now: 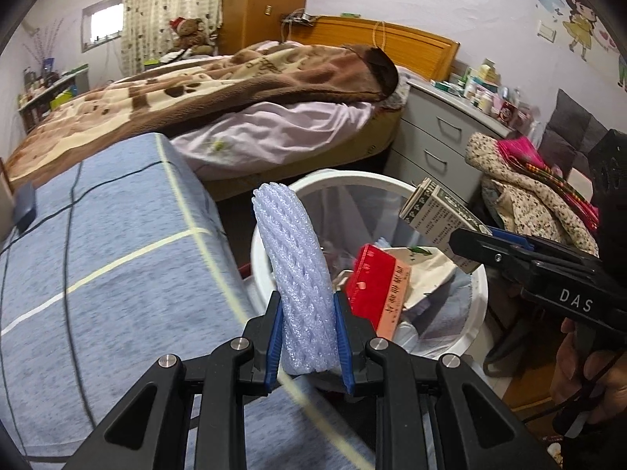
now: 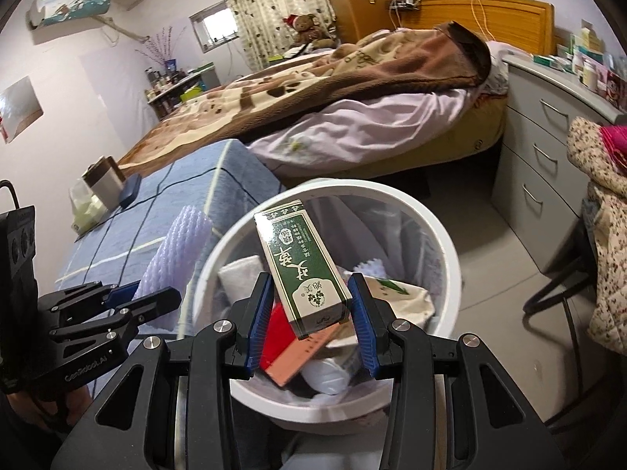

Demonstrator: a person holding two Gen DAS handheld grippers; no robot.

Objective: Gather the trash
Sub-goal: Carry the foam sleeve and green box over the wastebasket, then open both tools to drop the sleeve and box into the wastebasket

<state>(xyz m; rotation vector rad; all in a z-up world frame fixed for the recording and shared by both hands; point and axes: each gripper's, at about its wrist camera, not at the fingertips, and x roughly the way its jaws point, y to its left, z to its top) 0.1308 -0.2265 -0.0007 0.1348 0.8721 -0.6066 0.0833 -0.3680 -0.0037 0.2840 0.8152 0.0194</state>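
Note:
My left gripper (image 1: pixel 307 313) is shut on a white foam net sleeve (image 1: pixel 296 274) that stands upright between its blue pads, at the left rim of a white trash bin (image 1: pixel 476 309). My right gripper (image 2: pixel 309 293) is shut on a green and white carton (image 2: pixel 301 266), held tilted over the bin (image 2: pixel 446 250). The carton also shows in the left wrist view (image 1: pixel 435 215), and the foam sleeve in the right wrist view (image 2: pixel 176 250). The bin holds a red box (image 1: pixel 376 286), crumpled paper and other trash.
A blue checked cloth surface (image 1: pixel 117 266) lies left of the bin, with a metal cup (image 2: pixel 104 180) and a dark case on it. A bed (image 1: pixel 235 117) stands behind. Grey drawers (image 2: pixel 548 145) and a chair with clothes (image 2: pixel 603 235) are to the right.

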